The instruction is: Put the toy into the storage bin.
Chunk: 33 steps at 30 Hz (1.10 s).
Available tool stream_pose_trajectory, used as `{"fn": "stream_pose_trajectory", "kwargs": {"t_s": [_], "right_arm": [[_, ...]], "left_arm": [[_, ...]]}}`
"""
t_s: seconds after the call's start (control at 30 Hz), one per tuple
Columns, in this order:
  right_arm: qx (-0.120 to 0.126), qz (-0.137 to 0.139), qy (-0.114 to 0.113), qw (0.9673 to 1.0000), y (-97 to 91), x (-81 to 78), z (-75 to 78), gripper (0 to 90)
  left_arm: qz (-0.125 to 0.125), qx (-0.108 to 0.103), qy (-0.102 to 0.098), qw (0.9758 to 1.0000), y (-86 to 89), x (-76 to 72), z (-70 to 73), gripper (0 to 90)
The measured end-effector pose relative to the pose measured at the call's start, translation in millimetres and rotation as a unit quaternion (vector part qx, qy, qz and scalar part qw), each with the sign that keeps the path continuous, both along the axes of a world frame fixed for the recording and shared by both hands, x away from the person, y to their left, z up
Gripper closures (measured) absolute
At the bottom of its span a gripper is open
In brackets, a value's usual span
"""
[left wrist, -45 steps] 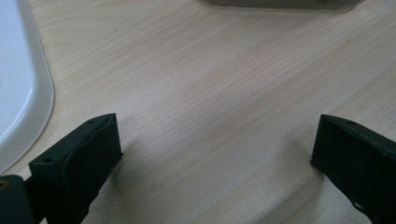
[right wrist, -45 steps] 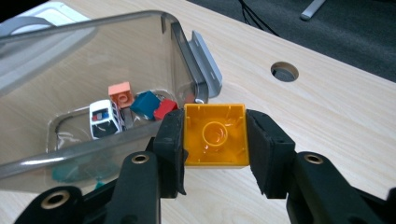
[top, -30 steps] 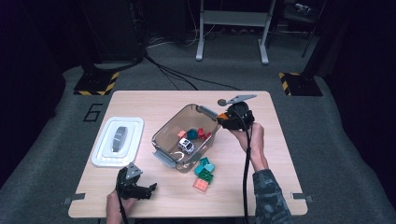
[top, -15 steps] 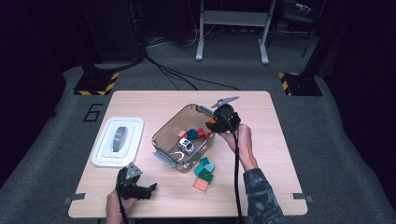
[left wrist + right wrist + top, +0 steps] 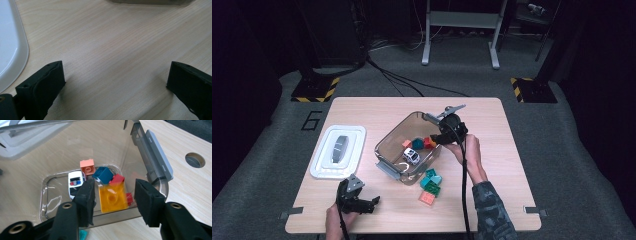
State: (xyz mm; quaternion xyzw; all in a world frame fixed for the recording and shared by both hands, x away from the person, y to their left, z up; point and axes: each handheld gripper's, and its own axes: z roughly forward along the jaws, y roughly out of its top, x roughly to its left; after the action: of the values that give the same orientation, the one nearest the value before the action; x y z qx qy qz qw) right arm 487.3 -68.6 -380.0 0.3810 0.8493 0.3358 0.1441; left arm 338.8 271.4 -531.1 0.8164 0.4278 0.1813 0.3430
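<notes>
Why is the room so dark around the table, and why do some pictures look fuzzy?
High view: light falls on the pale wooden table, the room behind stays black. Left gripper view: the near black jaws look soft, the wood grain sharp. Right gripper view: bright glare streaks the clear plastic bin; the yellow block looks crisp.

We see a pale wooden counter carrying a clear bin of toys, a white lid to its left, and loose teal, green and orange blocks beside it.

In the bin lie a toy car and blocks; a lid lies left of it, more blocks in front.
</notes>
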Motion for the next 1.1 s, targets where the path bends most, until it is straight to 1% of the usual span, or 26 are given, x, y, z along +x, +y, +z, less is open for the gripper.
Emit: {"fn": "stream_pose_trajectory", "kwargs": {"t_s": [0.03,0.13,0.23,0.3,0.4,0.43,0.5,0.53,0.6,0.67,0.7,0.73,0.77,0.8,0.83,0.87,0.9,1.03,1.1], "right_arm": [[0.001,-0.002,-0.001,1.0,-1.0,-0.8,0.4,45.4],[0.017,-0.005,-0.006,0.9998,-6.4,-5.2,2.8,36.7],[0.033,-0.011,-0.014,0.9993,-13.0,-12.8,4.3,28.5],[0.037,-0.01,-0.02,0.9991,-17.9,-17.6,3.7,23.3],[0.045,-0.01,-0.023,0.9986,-25.4,-26.2,-0.2,17.9],[0.047,-0.01,-0.024,0.9986,-27.5,-29.1,-2.3,16.4],[0.047,-0.007,-0.02,0.9987,-30.6,-34.8,-8.1,14.5],[0.048,-0.007,-0.019,0.9987,-31.7,-38.2,-11.4,14.3],[0.044,0.0,-0.017,0.9989,-33.3,-43.3,-19.1,13.4],[0.04,0.002,-0.01,0.9992,-33.5,-48.9,-28.0,13.0],[0.041,0.008,-0.009,0.9991,-33.4,-50.9,-33.4,12.4],[0.038,0.009,-0.002,0.9992,-32.7,-53.5,-38.5,12.1],[0.036,0.011,-0.001,0.9993,-31.8,-56.2,-44.1,11.9],[0.039,0.016,0.004,0.9991,-30.8,-59.1,-49.5,11.9],[0.035,0.021,0.005,0.9991,-29.6,-61.4,-55.2,12.0],[0.032,0.02,0.01,0.9992,-27.5,-64.3,-60.7,11.9],[0.031,0.024,0.013,0.9991,-26.3,-66.3,-65.9,12.1],[0.026,0.033,0.021,0.9989,-20.8,-72.6,-83.4,16.5],[0.024,0.039,0.022,0.9987,-17.5,-74.5,-89.1,23.9]], "left_arm": [[0.001,-0.001,0.0,1.0,-0.1,0.0,-0.1,1.1],[0.0,0.0,0.0,1.0,-0.1,-0.1,0.0,1.1],[0.0,0.001,-0.001,1.0,0.1,0.1,0.0,1.1],[0.001,0.001,-0.001,1.0,0.0,0.0,0.0,1.1],[0.0,-0.001,0.0,1.0,-0.1,0.0,0.0,1.1],[-0.001,0.003,-0.002,1.0,0.3,0.2,0.2,1.1],[0.001,-0.001,0.0,1.0,-0.3,-0.1,-0.1,1.1],[-0.001,0.002,-0.001,1.0,0.2,0.2,0.1,1.1],[0.0,-0.001,0.0,1.0,-0.1,0.0,0.0,1.1],[0.001,0.0,0.0,1.0,-0.2,-0.1,0.0,1.1],[0.001,0.0,0.0,1.0,-0.1,0.0,0.0,1.1],[0.001,-0.001,0.001,1.0,-0.2,-0.1,-0.1,1.1],[-0.001,0.001,-0.001,1.0,0.1,0.1,0.1,1.1],[0.001,-0.002,0.0,1.0,-0.3,-0.1,-0.1,1.1],[0.0,0.0,0.0,1.0,-0.1,0.0,0.0,1.1],[-0.001,0.003,-0.002,1.0,0.3,0.2,0.2,1.1],[0.0,0.002,-0.001,1.0,0.1,0.1,0.1,1.1],[0.001,0.0,0.0,1.0,-0.1,0.0,0.0,1.1],[0.001,-0.001,0.0,1.0,-0.1,0.0,0.0,1.1]]}}
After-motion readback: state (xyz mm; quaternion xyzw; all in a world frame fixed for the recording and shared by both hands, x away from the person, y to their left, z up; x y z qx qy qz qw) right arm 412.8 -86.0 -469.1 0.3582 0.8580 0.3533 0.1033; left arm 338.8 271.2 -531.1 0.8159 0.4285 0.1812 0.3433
